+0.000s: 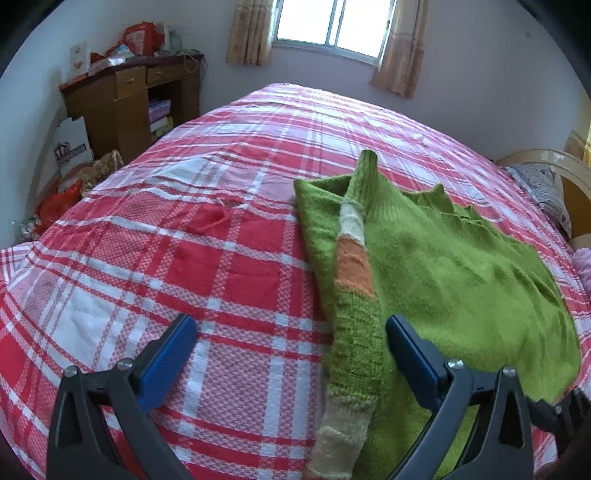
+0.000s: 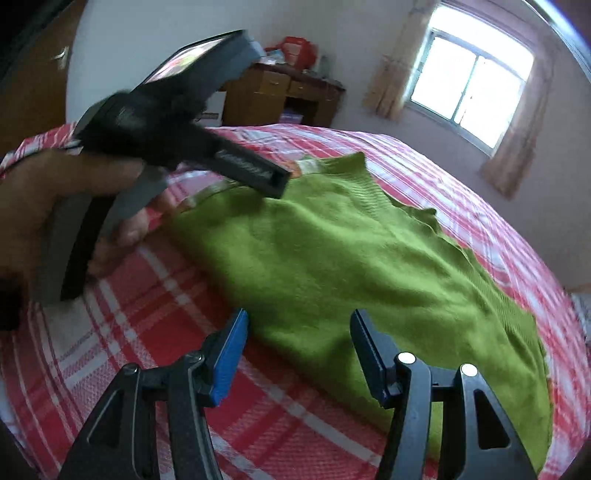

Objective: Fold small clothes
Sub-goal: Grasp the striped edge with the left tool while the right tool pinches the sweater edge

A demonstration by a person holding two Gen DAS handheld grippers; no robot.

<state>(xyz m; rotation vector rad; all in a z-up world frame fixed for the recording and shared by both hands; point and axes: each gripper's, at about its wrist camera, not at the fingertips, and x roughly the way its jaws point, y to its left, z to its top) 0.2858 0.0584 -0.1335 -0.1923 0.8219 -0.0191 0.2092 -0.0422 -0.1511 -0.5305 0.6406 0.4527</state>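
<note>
A green knitted sweater (image 1: 454, 266) lies on the red and white plaid bed (image 1: 207, 236), its striped green, orange and cream sleeve (image 1: 351, 310) folded across its left side. My left gripper (image 1: 291, 328) is open and empty, just above the bed at the sleeve's near end. In the right wrist view the sweater (image 2: 332, 254) fills the middle. My right gripper (image 2: 299, 325) is open and empty over the sweater's near edge. The left gripper's body and the hand holding it (image 2: 155, 122) are at the upper left there.
A brown wooden desk (image 1: 125, 99) with clutter stands by the far left wall, with bags on the floor beside it. A curtained window (image 1: 332, 26) is behind the bed. A chair (image 1: 546, 173) with cloth on it is at the right.
</note>
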